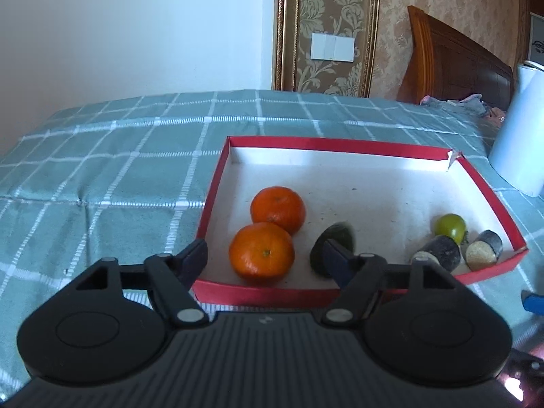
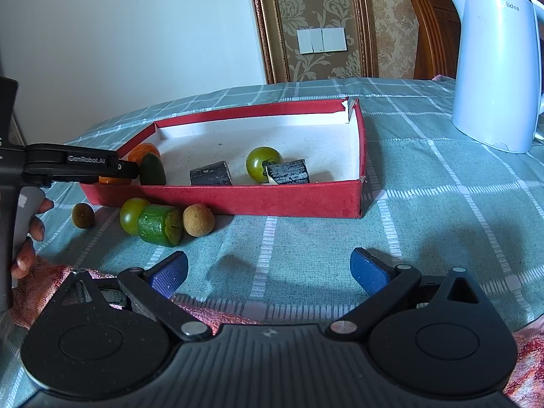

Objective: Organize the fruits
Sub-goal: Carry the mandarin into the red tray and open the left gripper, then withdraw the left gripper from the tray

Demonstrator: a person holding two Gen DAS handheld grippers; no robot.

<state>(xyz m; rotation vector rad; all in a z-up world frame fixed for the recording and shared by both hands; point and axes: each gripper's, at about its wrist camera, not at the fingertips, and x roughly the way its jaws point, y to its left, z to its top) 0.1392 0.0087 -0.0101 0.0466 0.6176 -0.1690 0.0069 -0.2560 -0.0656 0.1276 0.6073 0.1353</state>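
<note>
A red box (image 1: 374,144) with a white floor lies on the checked cloth. Inside are two oranges (image 1: 261,252), a dark green piece (image 1: 335,238), a green tomato (image 1: 449,227) and two black chunks (image 1: 442,251). My left gripper (image 1: 265,258) is open over the box's near edge, its fingers either side of the near orange, the right finger in front of the dark green piece. My right gripper (image 2: 268,272) is open and empty above the cloth, short of the box (image 2: 238,200). Outside the box lie a green tomato (image 2: 131,216), a green cucumber chunk (image 2: 159,225) and two brown round fruits (image 2: 199,220).
A white kettle (image 2: 496,68) stands on the cloth right of the box; it also shows in the left wrist view (image 1: 523,129). A wooden chair back (image 1: 459,57) and clothes lie behind. A hand on a pink cloth (image 2: 30,272) holds the left gripper.
</note>
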